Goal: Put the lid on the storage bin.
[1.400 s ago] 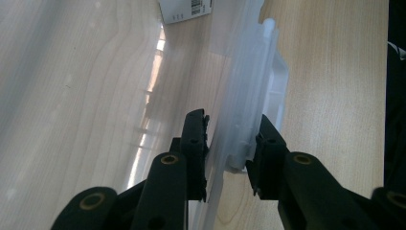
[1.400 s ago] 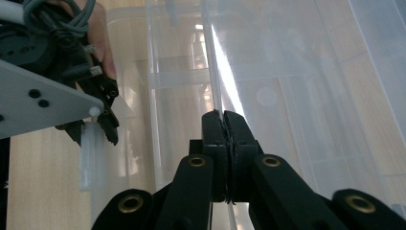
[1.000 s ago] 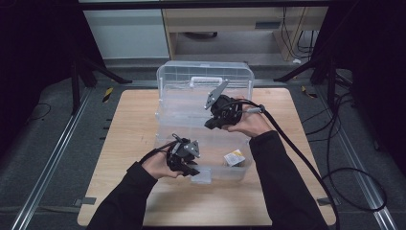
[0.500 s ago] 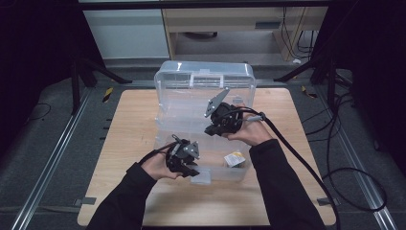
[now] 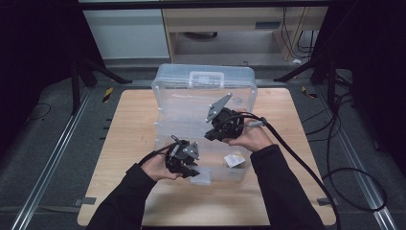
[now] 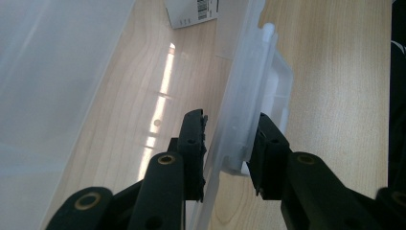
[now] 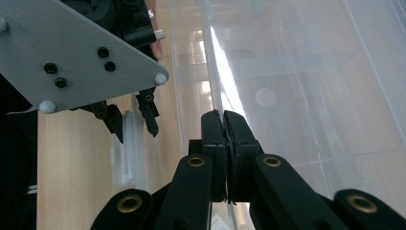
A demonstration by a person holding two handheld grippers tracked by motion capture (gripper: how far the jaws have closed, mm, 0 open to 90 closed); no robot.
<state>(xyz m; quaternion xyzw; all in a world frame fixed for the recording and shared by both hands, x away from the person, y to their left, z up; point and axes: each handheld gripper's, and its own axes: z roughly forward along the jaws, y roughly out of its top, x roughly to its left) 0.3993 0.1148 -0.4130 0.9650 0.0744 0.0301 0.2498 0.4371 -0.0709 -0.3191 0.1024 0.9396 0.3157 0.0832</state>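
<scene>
A clear plastic storage box [image 5: 201, 143] sits in the middle of the light wooden bench [image 5: 129, 124], its hinged see-through lid [image 5: 206, 93] tipped up and leaning toward the far edge. Inside the box, near its right end, lies a small white packet with a printed label [image 5: 234, 160]. The right tongs [image 5: 215, 135] are pressed together on the thin edge of the lid, the jaws meeting with the plastic sheet pinched between them. At the box's near wall, the left tongs [image 5: 187, 171] stand spread, one jaw on each side of the white plastic latch [image 6: 249, 120] on the rim, not quite pressing it. A black cable [image 5: 306, 163] trails from the right tongs off the bench's right edge.
</scene>
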